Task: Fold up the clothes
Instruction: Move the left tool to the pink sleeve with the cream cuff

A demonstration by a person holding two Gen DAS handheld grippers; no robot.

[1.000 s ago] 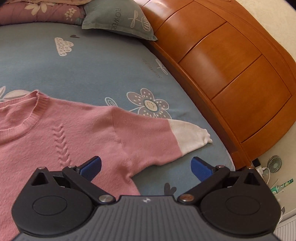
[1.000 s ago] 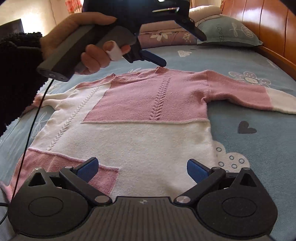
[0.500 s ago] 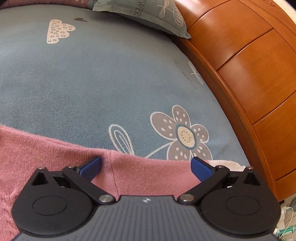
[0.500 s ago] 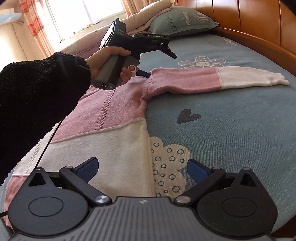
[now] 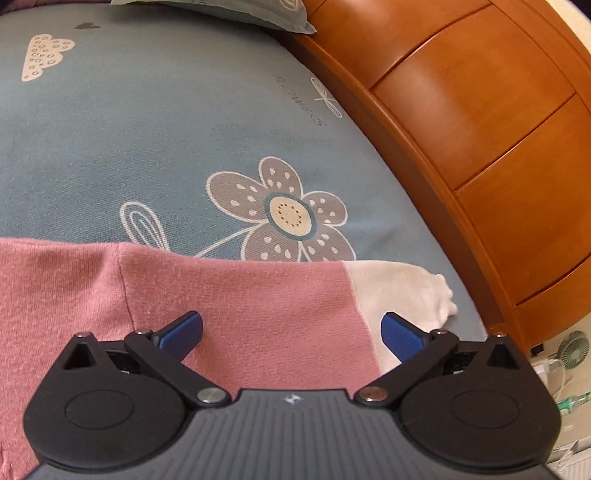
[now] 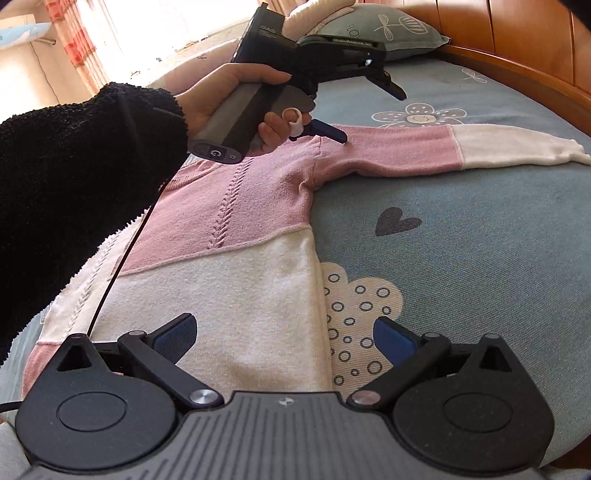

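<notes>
On the far left of the right wrist view a black fuzzy sleeve [image 6: 74, 177] fills the edge, and the hand [image 6: 236, 99] coming out of it grips the handle of the left gripper [image 6: 369, 114], which has come lower and further along the shoulder since half a second ago. Its lower blue finger now sits right at the sleeve seam of the pink and white sweater [image 6: 236, 258], touching or just above the knit; I cannot tell which. From its own camera the left gripper [image 5: 291, 332] is spread wide, nothing between the fingers, the pink sleeve [image 5: 240, 295] running across under them and the white cuff [image 5: 399, 291] near the right finger, where a moment ago only the sleeve's upper edge showed at the bottom. The sweater lies flat on the blue flowered bedsheet [image 6: 461, 240], front up, sleeve stretched out straight to the right toward the wooden headboard [image 5: 480, 129]. Nearer us, the right gripper [image 6: 284, 339] hangs open too, empty, still over the white lower side edge of the sweater and the cloud print, barely shifted. A grey pillow [image 6: 391, 33] sits by the headboard.
</notes>
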